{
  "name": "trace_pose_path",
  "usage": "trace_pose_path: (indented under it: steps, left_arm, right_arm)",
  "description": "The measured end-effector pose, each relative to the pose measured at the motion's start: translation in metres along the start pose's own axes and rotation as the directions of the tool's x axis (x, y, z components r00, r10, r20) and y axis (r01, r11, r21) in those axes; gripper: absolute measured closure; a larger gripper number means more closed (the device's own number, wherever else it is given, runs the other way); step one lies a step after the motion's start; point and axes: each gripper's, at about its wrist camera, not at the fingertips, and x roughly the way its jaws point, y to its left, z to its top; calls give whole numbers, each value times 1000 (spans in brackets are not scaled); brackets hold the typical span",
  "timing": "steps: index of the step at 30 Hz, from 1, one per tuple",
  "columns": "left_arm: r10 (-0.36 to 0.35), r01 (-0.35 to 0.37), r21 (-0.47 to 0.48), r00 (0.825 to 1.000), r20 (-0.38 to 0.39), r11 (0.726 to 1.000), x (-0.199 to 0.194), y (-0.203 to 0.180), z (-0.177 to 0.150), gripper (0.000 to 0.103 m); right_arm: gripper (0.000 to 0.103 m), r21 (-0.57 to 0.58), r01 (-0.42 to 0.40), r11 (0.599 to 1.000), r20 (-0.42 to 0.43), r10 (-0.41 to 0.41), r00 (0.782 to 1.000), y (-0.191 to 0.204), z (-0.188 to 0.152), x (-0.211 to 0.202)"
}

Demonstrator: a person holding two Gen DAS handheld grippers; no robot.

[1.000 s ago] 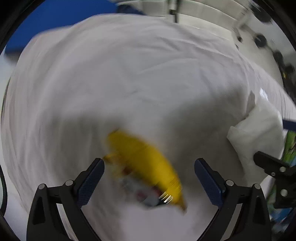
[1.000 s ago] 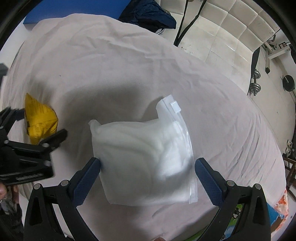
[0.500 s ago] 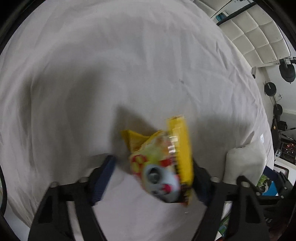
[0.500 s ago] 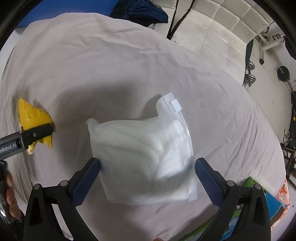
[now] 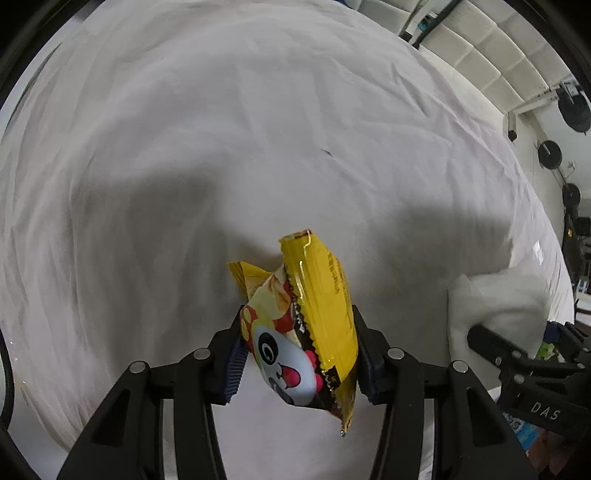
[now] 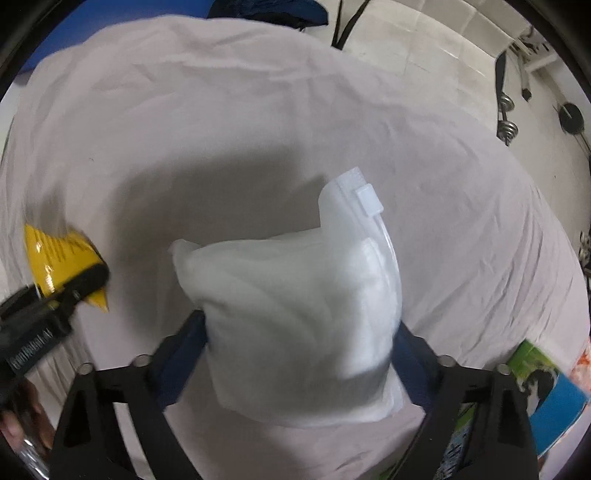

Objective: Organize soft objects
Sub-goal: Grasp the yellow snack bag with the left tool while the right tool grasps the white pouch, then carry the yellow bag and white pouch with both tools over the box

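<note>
My left gripper (image 5: 297,356) is shut on a yellow snack packet (image 5: 310,317) with a panda face, held above the white bed sheet (image 5: 221,129). The packet also shows at the left of the right wrist view (image 6: 55,258), pinched by the left gripper (image 6: 86,282). My right gripper (image 6: 301,363) is shut on a white zip bag of soft stuffing (image 6: 295,314), its slider (image 6: 367,201) pointing away. The bag shows at the right of the left wrist view (image 5: 495,306).
The sheet covers a large bed (image 6: 258,110). A dark blue cloth (image 6: 269,11) lies at its far edge. Dumbbells (image 6: 506,114) and weight plates (image 5: 550,155) stand on the tiled floor. A green and blue box (image 6: 546,387) lies at the near right.
My left gripper closed on the yellow packet and lifted it off the sheet. My right gripper closed on the white bag, which now stands tilted up.
</note>
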Motion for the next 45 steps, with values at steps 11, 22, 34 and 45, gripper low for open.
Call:
trace_pose_path:
  steps: [11, 22, 34, 45]
  left_arm:
    - [3, -10, 61, 994, 106, 998, -30, -43, -51, 58]
    - [-66, 39, 140, 978, 197, 989, -79, -67, -97, 58]
    - [-161, 82, 260, 941, 297, 962, -161, -98, -147, 59]
    - [-310, 181, 413, 911, 271, 893, -203, -185, -202, 59]
  right_arm:
    - [34, 100, -50, 994, 104, 39, 994, -10, -42, -17]
    - [34, 148, -168, 975, 216, 134, 967, -22, -107, -62]
    - [34, 133, -206, 970, 374, 143, 916, -46, -190, -174]
    - [34, 234, -246, 941, 465, 114, 878, -148, -295, -236]
